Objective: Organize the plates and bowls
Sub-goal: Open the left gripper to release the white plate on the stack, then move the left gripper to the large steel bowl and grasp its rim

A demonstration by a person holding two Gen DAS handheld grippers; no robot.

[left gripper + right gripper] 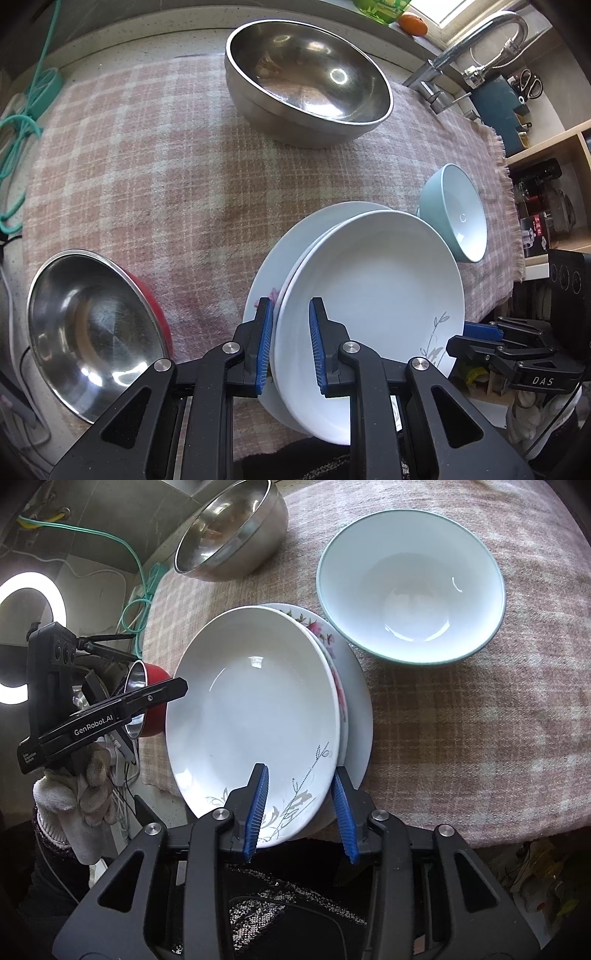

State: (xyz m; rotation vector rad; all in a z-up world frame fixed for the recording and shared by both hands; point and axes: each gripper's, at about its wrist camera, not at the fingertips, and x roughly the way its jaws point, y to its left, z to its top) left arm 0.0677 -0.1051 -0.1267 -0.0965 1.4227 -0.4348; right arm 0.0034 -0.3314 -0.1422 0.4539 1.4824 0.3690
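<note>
A stack of plates lies on the checked cloth (166, 166), the top one a deep white plate (373, 280) (251, 698) with a grey plant pattern and a flowered plate (332, 653) under it. My left gripper (290, 301) is shut on the stack's rim, one pad outside and one inside. My right gripper (300, 768) straddles the opposite rim with its pads apart and not pressing. A pale green bowl (461, 214) (410, 583) stands upright just beyond the stack.
A large steel bowl (306, 74) (229, 528) stands at the back of the cloth. A red bowl lined with steel (92, 332) sits at the left edge. A tap (480, 40), shelves (546, 192) and a teal cable (22, 122) border the counter.
</note>
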